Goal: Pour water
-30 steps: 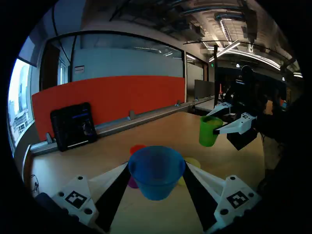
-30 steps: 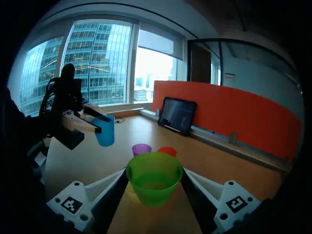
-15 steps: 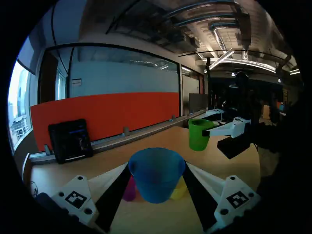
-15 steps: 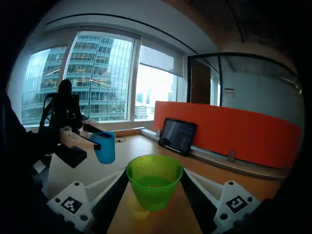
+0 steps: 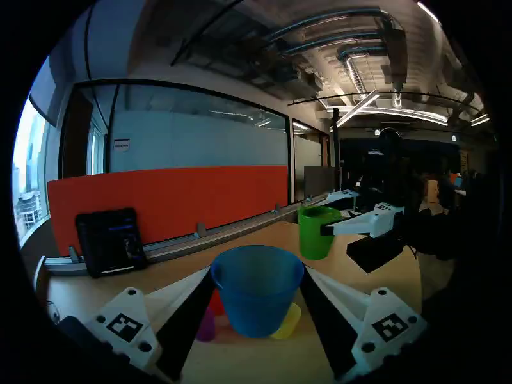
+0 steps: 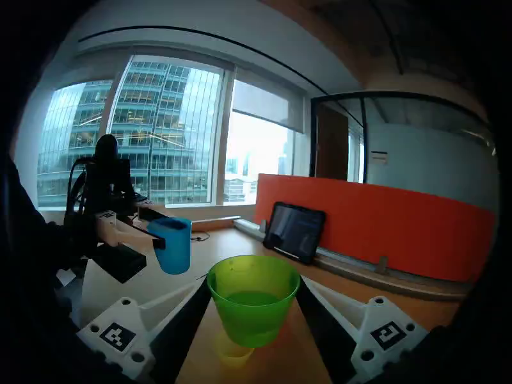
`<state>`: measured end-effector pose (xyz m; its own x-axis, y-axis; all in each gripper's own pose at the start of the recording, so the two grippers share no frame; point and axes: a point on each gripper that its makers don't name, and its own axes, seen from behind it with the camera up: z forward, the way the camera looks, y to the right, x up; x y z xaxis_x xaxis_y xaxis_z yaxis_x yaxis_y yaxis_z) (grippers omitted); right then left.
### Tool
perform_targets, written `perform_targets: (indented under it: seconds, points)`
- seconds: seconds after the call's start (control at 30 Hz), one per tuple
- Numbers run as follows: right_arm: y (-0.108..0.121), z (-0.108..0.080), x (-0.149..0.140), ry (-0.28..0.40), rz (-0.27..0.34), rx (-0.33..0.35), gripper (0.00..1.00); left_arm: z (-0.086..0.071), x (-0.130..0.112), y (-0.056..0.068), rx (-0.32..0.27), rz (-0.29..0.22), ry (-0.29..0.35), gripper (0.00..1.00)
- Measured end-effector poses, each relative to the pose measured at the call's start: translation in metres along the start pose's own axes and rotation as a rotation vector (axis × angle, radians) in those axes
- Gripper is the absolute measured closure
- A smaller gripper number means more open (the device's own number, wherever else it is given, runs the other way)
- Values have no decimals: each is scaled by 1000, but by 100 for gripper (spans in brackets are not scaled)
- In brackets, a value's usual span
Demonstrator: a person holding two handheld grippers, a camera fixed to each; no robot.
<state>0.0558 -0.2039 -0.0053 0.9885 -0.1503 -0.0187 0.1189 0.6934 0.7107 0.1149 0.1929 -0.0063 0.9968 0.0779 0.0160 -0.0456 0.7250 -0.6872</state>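
Left gripper (image 5: 256, 285): jaws clamped on the blue cup (image 5: 257, 294), one finger pressing each side of its wall. The gripper is level and pointing forward, and the cup is upright, clear of the counter (image 5: 173, 265). The cup is translucent blue and tapers toward its base; I cannot tell whether it holds anything.

Right gripper (image 6: 253, 301): jaws clamped on the green cup (image 6: 254, 310), with both fingers against its sides. It is also level, with the cup upright and raised off the counter. The cup is translucent green, with a wide rim and water standing low inside.

In the left gripper view the green cup hangs at 2 o'clock from the blue one, near it but apart, with the right gripper reaching in from 3 o'clock. In the right gripper view the blue cup sits at 10 o'clock from the green one, with the left gripper coming in from 9 o'clock. The hands holding the grippers are in shadow.

On the counter under the held cups:
- A yellow cup (image 6: 233, 352) at 6 o'clock beneath the green one.
- A purple cup (image 5: 206, 325) at 8 o'clock from the blue one.
- A red cup (image 5: 217, 304) partly hidden behind the blue cup.

Farther out, a dark tablet (image 5: 110, 242) leans against the orange partition (image 5: 166, 201) at 9 o'clock in the left gripper view. Tall windows (image 6: 160, 134) run along 11 o'clock in the right gripper view.
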Motion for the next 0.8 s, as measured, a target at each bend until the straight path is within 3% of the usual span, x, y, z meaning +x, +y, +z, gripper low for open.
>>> perform_targets:
  seconds: [0.43,0.8]
  points:
    - [-1,3,15,6,-43,14,8,7,-2,4,-10,4,0,11]
    - [-7,13,40,23,-137,37,8,15,-2,14,-32,11,3,11]
